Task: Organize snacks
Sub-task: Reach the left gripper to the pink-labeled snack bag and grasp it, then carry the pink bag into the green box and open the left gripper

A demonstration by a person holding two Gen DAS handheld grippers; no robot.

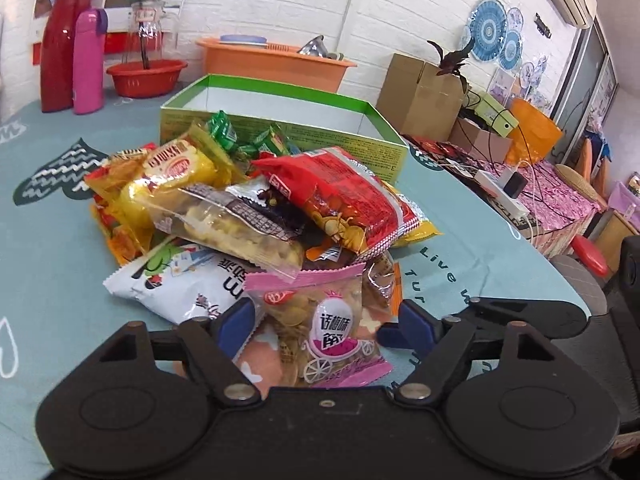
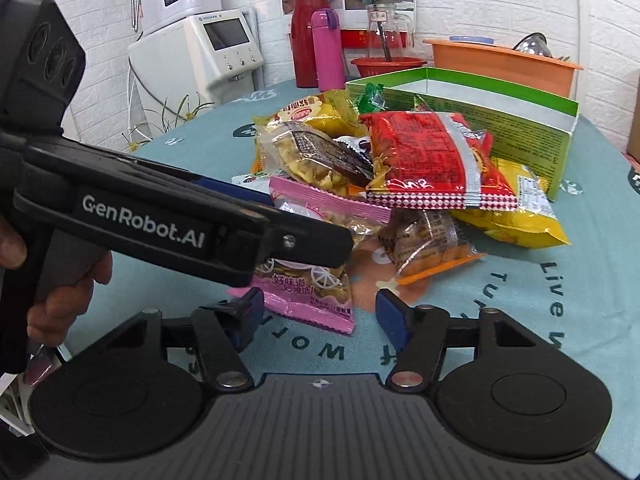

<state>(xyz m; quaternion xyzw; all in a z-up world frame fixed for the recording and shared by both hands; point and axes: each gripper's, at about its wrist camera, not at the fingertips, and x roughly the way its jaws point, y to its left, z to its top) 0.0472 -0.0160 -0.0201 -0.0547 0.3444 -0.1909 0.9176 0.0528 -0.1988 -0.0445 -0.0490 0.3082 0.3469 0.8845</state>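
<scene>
The left gripper (image 1: pixel 324 320), marked "GenRobot.AI", has its jaws spread wide around a pink snack packet (image 1: pixel 332 336) at lower centre; contact unclear. The packet's long axis runs toward the camera, at the near edge of a snack pile (image 1: pixel 256 200). The right gripper (image 2: pixel 320 312) stands open, empty. A green box (image 1: pixel 280 120) sits behind.

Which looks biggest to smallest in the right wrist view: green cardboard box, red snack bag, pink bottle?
1. Green cardboard box
2. Red snack bag
3. Pink bottle, though it stands farther off, so this is unsure.
</scene>
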